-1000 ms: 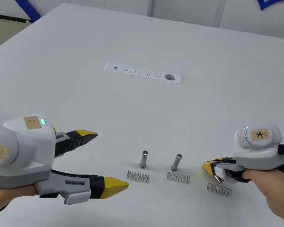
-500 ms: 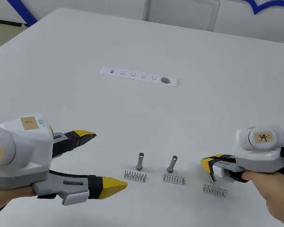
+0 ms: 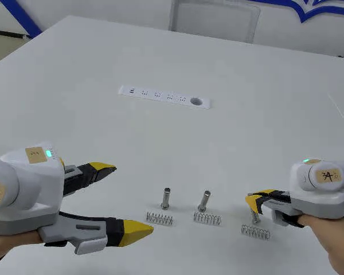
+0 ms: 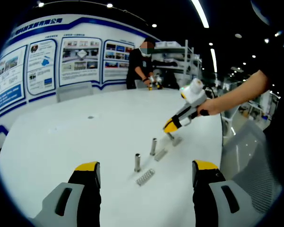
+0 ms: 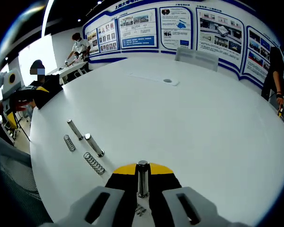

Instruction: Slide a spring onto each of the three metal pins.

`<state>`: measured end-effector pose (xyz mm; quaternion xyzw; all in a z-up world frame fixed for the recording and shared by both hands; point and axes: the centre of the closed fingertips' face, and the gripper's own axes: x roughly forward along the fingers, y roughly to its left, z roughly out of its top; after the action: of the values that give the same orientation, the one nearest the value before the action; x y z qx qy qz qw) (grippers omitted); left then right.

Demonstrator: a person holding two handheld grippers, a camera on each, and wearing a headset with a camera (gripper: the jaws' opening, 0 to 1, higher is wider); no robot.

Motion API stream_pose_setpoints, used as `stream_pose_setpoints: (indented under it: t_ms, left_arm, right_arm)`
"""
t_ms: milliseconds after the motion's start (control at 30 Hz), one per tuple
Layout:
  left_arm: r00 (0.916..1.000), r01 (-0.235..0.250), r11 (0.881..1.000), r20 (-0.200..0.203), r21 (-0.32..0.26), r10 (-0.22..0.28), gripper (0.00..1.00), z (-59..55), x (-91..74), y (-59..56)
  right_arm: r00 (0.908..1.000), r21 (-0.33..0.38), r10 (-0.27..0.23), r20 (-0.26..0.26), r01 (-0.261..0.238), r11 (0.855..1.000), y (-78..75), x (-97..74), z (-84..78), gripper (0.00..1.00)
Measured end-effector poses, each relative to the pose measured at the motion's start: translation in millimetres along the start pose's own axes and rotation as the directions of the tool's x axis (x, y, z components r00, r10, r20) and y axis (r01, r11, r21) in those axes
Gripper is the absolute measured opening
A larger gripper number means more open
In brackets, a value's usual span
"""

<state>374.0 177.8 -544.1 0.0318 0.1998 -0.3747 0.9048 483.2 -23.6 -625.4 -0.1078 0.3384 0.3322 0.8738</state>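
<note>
Left pin (image 3: 165, 198) and middle pin (image 3: 204, 201) stand upright at lower centre. Springs (image 3: 207, 218) lie in a row just below them on the white bench (image 3: 246, 132). A power strip (image 3: 160, 95) lies above centre, and posters (image 5: 180, 23) line the walls. The right tool (image 3: 253, 201), lower right, is clenched on the third pin (image 5: 142, 178). The left tool (image 3: 123, 199), lower left, is spread wide, grasping nothing.

On the one table (image 3: 246, 114) there were three pins (image 3: 165, 198) (image 3: 204, 201) (image 3: 254, 216), three springs (image 3: 159, 218) (image 3: 207, 218) (image 3: 255, 231) and one power strip (image 3: 163, 96). Two grippers (image 3: 129, 199) (image 3: 252, 201) were in view, and one chair (image 3: 215, 20) stood at the far edge.
</note>
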Motion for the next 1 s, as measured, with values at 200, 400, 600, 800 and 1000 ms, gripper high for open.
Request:
stream_pose_setpoints:
  t_ms: [200,400,600,800,1000]
  left_arm:
    - [1.0000,0.004,1.000,-0.004,0.002,-0.004,0.81,-0.5,-0.5,-2.4]
    - [0.9998,0.001,1.000,0.019,-0.017,-0.001,0.81,4.4,-1.5,-3.1]
    - [0.9999,0.005,1.000,0.009,-0.008,-0.005,0.80,4.1,-2.3,-5.1]
    - [1.0000,0.005,1.000,0.007,-0.005,-0.005,0.80,4.3,-3.2,-6.9]
    - [0.9999,0.014,1.000,0.002,-0.001,-0.014,0.80,4.1,-3.8,-9.7]
  right_arm:
    - [0.9997,0.008,-0.006,0.023,0.006,1.000,0.1,-7.0,-1.7,0.08]
    - [0.9974,0.018,0.004,0.072,-0.006,1.000,3.6,-15.0,-2.7,0.08]
    - [0.9955,0.023,-0.003,0.094,0.001,1.000,2.7,-17.8,-4.1,0.08]
    - [0.9939,-0.060,-0.006,0.111,0.012,0.998,6.2,-22.8,-7.0,0.08]
    - [0.9929,-0.054,-0.005,0.119,0.012,0.998,2.9,-25.9,-10.3,0.08]
